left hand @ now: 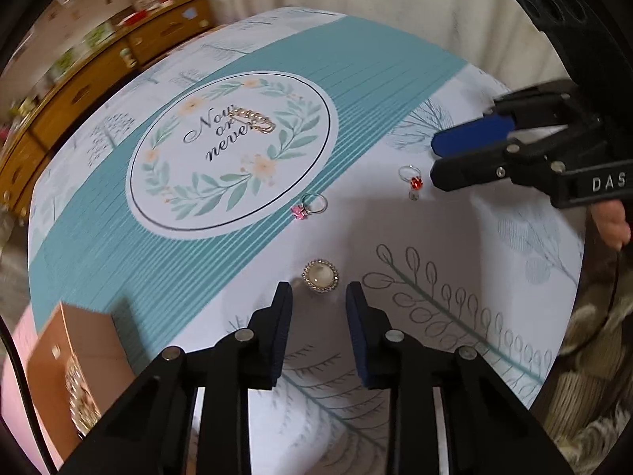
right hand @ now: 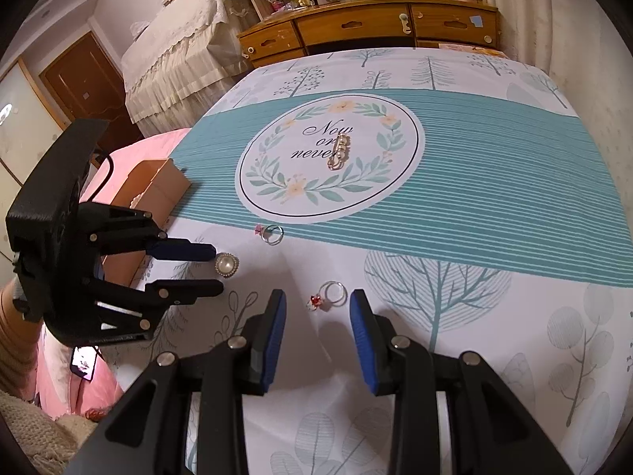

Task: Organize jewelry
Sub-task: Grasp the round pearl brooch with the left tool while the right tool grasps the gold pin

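The left gripper (left hand: pixel 319 297) is seen pointed steeply down over the printed cloth (right hand: pixel 494 308) that covers the worktop. Its jaws stand spread, apart from the pearl brooch (left hand: pixel 320 276), which lies on the cloth just beyond the fingertips and in line with the gap, touched by neither pad. The right gripper (right hand: pixel 317 304) is likewise held with its jaws parted and nothing pinched. The red-stone ring (right hand: pixel 330 296) is seen lying flat on the cloth in the gap at its fingertips, clear of both pads.

Further in, at the near rim of the teal band, the pink-stone ring (right hand: pixel 270 233) is found lying on its side. Beyond it, inside the round wreath print (right hand: pixel 330 160) at the middle of the cloth, a gold pearl clip (right hand: pixel 339 153) is laid across the lettering. At the cloth's left edge a brown cardboard box (right hand: pixel 158 190) is set. A wooden dresser (right hand: pixel 368 29) is seen beyond the far edge.
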Action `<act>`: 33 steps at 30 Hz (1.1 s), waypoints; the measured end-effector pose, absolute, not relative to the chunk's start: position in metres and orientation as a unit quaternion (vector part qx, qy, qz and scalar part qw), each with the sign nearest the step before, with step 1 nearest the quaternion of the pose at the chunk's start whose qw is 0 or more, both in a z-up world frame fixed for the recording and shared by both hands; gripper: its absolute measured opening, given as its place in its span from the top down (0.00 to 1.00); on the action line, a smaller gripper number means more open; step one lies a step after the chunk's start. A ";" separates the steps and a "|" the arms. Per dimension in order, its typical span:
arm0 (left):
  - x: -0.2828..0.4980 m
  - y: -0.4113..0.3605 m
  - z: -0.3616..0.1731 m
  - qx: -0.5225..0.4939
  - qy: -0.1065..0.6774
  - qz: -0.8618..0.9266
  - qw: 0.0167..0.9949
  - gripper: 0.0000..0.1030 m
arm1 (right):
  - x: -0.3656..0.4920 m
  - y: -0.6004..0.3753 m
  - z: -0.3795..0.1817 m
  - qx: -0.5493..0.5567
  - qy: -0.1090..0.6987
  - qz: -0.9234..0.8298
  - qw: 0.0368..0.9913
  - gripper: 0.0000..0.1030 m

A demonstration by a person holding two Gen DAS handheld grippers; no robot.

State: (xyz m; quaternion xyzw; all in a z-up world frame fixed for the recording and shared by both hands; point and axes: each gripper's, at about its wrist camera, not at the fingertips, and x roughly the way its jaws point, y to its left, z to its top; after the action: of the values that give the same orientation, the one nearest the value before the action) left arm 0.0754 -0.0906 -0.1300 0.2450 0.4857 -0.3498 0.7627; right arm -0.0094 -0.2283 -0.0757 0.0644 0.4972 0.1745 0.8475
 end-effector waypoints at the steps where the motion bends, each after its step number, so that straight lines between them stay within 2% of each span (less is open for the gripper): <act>1: 0.077 -0.091 -0.130 0.250 0.486 -0.354 0.759 0.75 | -0.009 -0.228 -0.076 0.064 0.497 0.175 0.847 0.67; 11: 0.089 -0.103 -0.131 0.295 0.475 -0.401 0.726 0.76 | -0.007 -0.224 -0.073 0.058 0.494 0.177 0.849 0.67; 15: 0.090 -0.102 -0.132 0.293 0.473 -0.423 0.715 0.83 | -0.007 -0.224 -0.073 0.057 0.495 0.177 0.849 0.67; 19: 0.091 -0.101 -0.132 0.287 0.471 -0.426 0.718 0.83 | -0.003 -0.223 -0.074 0.060 0.499 0.174 0.847 0.67; 33: 0.092 -0.067 -0.109 0.115 0.508 -0.262 0.812 0.83 | 0.080 -0.198 -0.058 0.027 0.482 0.135 0.865 0.67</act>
State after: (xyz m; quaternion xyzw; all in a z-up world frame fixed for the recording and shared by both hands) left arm 0.0916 -0.0673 -0.1087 0.1148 0.5079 -0.2625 0.8124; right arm 0.0801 -0.1985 -0.0579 0.0271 0.4818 0.1351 0.8654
